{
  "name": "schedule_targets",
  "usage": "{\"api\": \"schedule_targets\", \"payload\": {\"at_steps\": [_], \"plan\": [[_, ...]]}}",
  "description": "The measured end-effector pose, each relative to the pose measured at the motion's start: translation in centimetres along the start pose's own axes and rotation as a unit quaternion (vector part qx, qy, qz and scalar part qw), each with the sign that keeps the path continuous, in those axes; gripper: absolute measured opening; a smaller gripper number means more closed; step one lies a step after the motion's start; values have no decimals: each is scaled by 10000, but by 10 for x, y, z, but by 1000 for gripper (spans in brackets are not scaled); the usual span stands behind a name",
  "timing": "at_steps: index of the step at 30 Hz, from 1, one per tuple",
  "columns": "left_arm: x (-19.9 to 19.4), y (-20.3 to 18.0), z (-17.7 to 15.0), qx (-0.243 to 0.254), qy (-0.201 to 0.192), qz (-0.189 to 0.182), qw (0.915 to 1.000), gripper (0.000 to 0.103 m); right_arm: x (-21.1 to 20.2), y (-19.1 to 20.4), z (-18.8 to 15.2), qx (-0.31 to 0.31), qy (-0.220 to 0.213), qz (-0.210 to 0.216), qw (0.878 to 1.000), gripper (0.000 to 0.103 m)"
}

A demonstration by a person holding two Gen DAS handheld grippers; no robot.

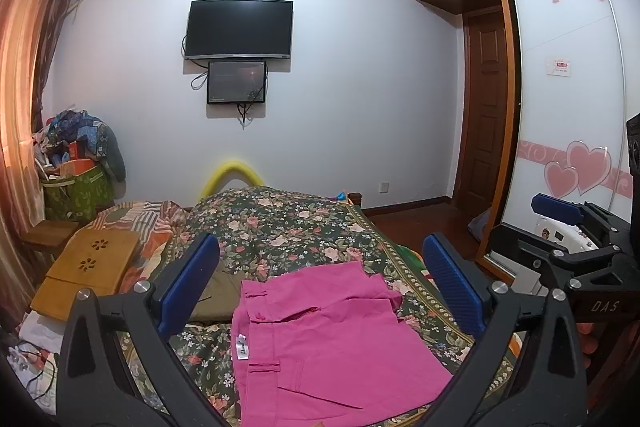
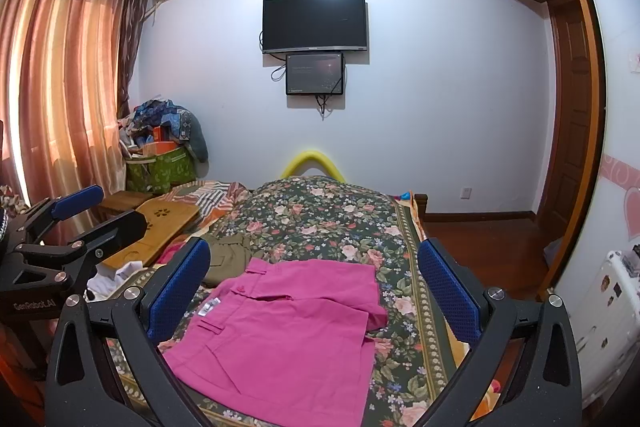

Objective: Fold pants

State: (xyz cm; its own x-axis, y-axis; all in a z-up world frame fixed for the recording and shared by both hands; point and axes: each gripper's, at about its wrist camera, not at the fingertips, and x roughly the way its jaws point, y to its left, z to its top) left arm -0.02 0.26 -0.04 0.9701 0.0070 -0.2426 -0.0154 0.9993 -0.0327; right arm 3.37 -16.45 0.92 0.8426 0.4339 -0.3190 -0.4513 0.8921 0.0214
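Pink pants [image 1: 320, 343] [image 2: 288, 327] lie flat in a compact folded shape on the floral bedspread [image 1: 280, 227] [image 2: 320, 219]. The waistband, with belt loops and a white label, is on their left side. My left gripper [image 1: 322, 239] hovers open over the pants' near part with nothing between its blue pads. My right gripper [image 2: 316, 245] is open too, above the same garment and apart from it. Each gripper shows in the other's view: the right one [image 1: 560, 223] at the right edge, the left one [image 2: 96, 215] at the left edge.
An olive garment [image 1: 218, 291] [image 2: 228, 259] lies just beyond the pants' left corner. A wooden lap tray [image 1: 92, 267] [image 2: 160, 227] and loose clothes sit on the bed's left side. A wardrobe [image 1: 560, 107] and wooden floor [image 2: 480, 247] are to the right, a TV [image 2: 314, 23] on the far wall.
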Motion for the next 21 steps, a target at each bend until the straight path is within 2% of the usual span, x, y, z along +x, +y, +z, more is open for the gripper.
{"api": "schedule_targets", "payload": {"at_steps": [21], "plan": [[-2,1,2,-10,-31,-4,10000,103,-1,2,0,-13,-49,4,10000,103]]}}
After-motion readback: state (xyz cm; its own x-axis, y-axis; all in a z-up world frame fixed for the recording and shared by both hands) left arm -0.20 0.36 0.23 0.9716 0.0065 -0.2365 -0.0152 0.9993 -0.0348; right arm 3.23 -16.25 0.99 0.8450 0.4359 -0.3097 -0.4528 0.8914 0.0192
